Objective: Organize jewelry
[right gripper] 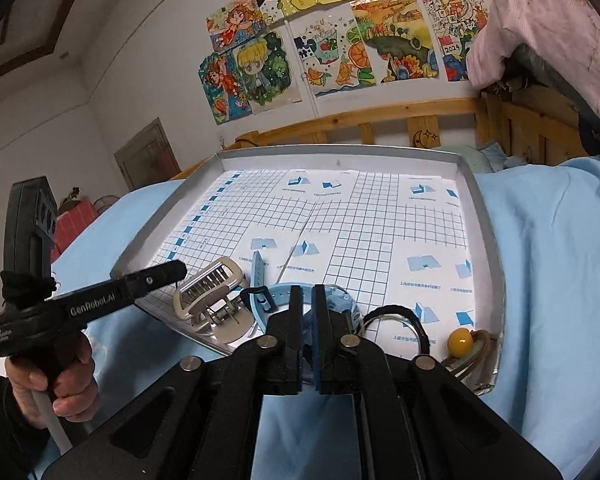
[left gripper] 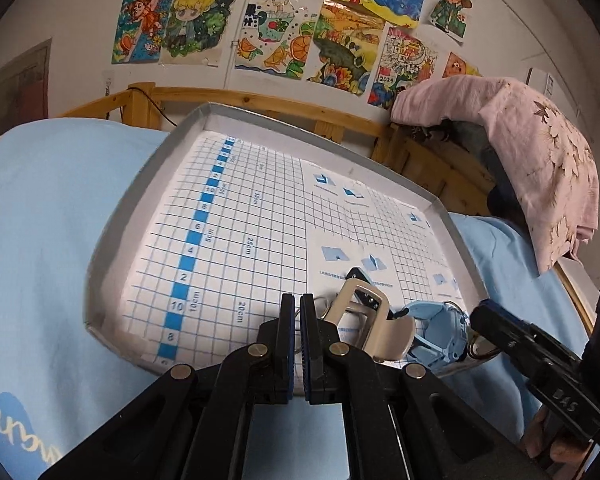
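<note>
I see a dim room in cool indoor light. The brightest patch is glare on the gridded paper (left gripper: 260, 216) toward the tray's (left gripper: 112, 216) far left corner, washing out the lines there. Both views bend hard at the edges, with black vignette in the corners. The drawings on the wall (right gripper: 324, 40) look soft. Shadows under the tray rim are faint.

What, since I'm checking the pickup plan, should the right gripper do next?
Probably open the right gripper wider, then ease forward onto the blue watch: its jaws stand barely apart just short of the watch, which lies at the near edge of the tray.
</note>
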